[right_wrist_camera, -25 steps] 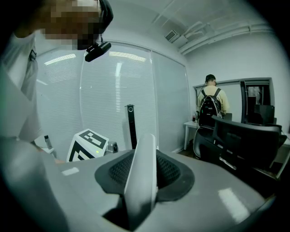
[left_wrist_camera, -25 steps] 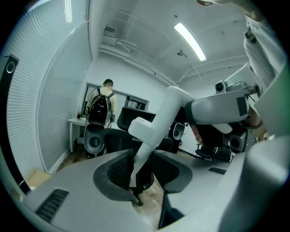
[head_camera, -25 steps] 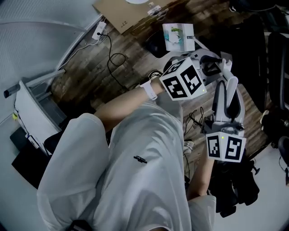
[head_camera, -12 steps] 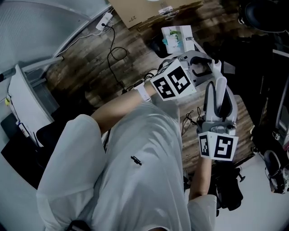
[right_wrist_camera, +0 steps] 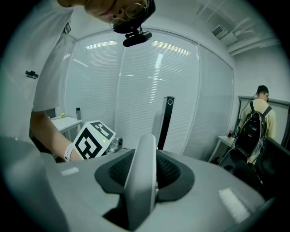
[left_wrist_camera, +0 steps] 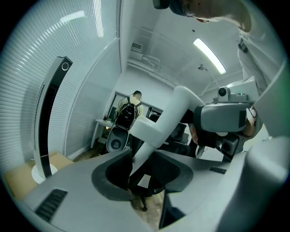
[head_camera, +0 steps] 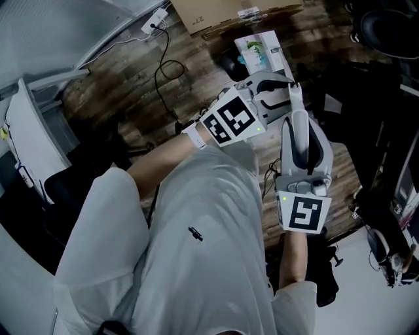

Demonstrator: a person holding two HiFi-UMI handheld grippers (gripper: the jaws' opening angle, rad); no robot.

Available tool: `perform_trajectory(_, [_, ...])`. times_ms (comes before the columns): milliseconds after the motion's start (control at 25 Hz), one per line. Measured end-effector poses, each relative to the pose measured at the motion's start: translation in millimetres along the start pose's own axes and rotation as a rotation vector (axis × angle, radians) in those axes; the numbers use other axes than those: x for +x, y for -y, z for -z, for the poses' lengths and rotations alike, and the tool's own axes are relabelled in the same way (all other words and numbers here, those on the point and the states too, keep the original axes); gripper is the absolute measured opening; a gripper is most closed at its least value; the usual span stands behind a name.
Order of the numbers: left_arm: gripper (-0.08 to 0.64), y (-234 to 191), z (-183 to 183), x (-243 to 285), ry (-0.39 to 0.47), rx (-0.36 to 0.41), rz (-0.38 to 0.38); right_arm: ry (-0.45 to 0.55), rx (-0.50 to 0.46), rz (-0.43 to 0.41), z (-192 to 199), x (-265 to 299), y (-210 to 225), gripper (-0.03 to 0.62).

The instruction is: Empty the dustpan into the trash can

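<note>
Left gripper (left_wrist_camera: 141,174) and right gripper (right_wrist_camera: 144,177) both have jaws pinched on one white handle (left_wrist_camera: 165,118), the dustpan's I reckon, pan and trash can out of view, so grip firm and carry it level until over the can.

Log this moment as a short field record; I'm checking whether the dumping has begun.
left gripper: shut on a white bar
right gripper: shut on a white bar, apparently the same one
bar pose: runs between the two grippers, in front of the person
dustpan: pan not in view
trash can: none made out
floor: wood, with a box on it
dumping: no sign of it yet
</note>
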State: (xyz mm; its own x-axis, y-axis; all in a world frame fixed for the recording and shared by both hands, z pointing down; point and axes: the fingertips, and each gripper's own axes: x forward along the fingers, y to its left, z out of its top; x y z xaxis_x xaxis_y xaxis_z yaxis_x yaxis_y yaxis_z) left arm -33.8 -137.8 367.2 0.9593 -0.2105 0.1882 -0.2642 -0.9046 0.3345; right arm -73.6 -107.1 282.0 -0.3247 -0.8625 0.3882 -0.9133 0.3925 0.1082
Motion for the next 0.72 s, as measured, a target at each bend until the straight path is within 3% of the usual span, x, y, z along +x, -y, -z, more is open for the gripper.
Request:
perform_trajectory(280, [0.14,-0.2,17.7,-21.8,0.003,-0.023,-0.045,0.003,-0.084,-0.066,9.4,0.6,-27.9,0.13])
perform_trajectory(720, [0.141,2.6,20.1,-36.3,0.01,-0.034,-0.055,-0.002,-0.112,-0.089,10.9,-3.9,-42.6,0.13])
